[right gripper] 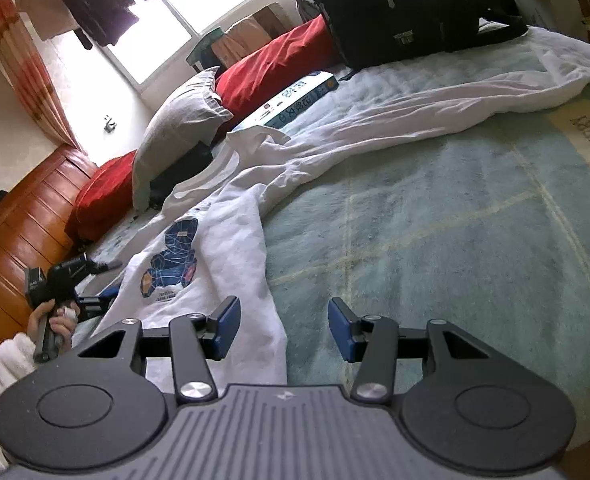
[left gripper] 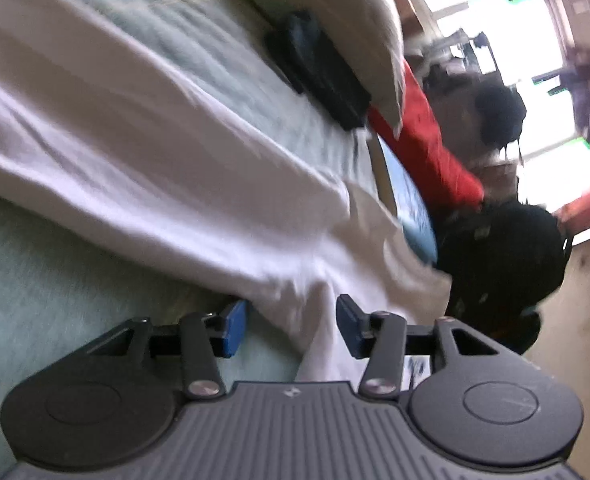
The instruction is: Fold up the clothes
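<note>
White shirt (right gripper: pixel 215 248) rumpled on green blanket (right gripper: pixel 435 220) | both jaws released | left view blurred, contact unclear

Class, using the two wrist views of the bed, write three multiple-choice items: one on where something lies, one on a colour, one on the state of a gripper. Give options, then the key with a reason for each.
1. Where does the book lie?
A. On the bed beside the red pillow
B. On the wooden floor
C. On top of the grey pillow

2. What colour is the long-sleeved shirt spread on the blanket?
A. Black
B. White, with a blue print
C. Red

3. What is the state of the right gripper?
A. Shut on a sleeve
B. Shut on nothing
C. Open, holding nothing

Key:
1 A, the book sits on the bed by the red pillow.
2 B, the cloth is white with a blue geometric print on the chest.
3 C, its blue pads stand apart with only shirt edge and blanket seen between them.
</note>
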